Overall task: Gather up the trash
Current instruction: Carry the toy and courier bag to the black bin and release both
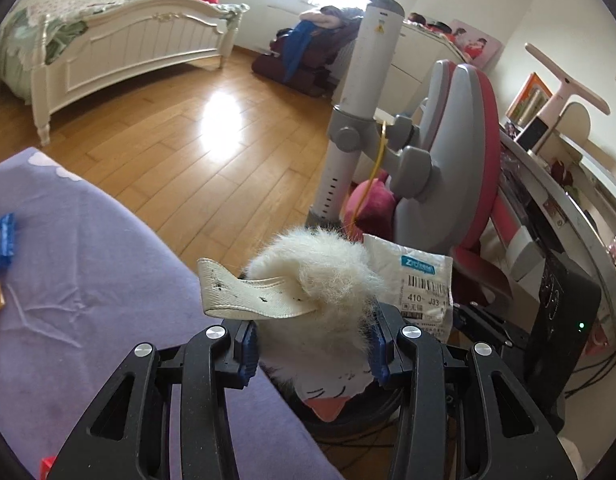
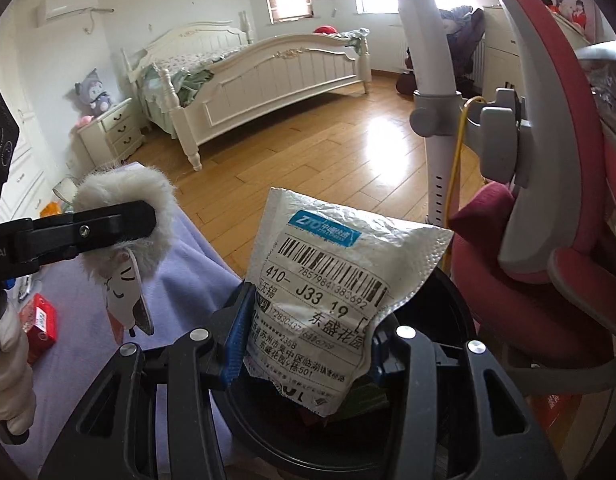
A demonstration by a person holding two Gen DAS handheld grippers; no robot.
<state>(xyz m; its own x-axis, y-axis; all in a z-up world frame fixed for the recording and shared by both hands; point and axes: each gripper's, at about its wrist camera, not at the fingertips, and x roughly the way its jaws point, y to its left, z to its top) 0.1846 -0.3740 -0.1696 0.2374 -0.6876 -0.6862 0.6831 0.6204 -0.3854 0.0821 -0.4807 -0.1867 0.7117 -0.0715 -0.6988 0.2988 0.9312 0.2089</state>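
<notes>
My left gripper is shut on a white furry plush slipper with a cartoon face and a cream strap, held beside the purple bed edge over the black trash bin. It also shows in the right wrist view, clamped by the left gripper's black fingers. My right gripper is shut on a white courier mailer bag with a barcode label, held upright above the round black bin. The mailer also shows in the left wrist view.
A purple bedsheet carries a blue wrapper and a red packet. A pink and grey chair with a white pole stands right of the bin. A desk, wooden floor and white bed lie beyond.
</notes>
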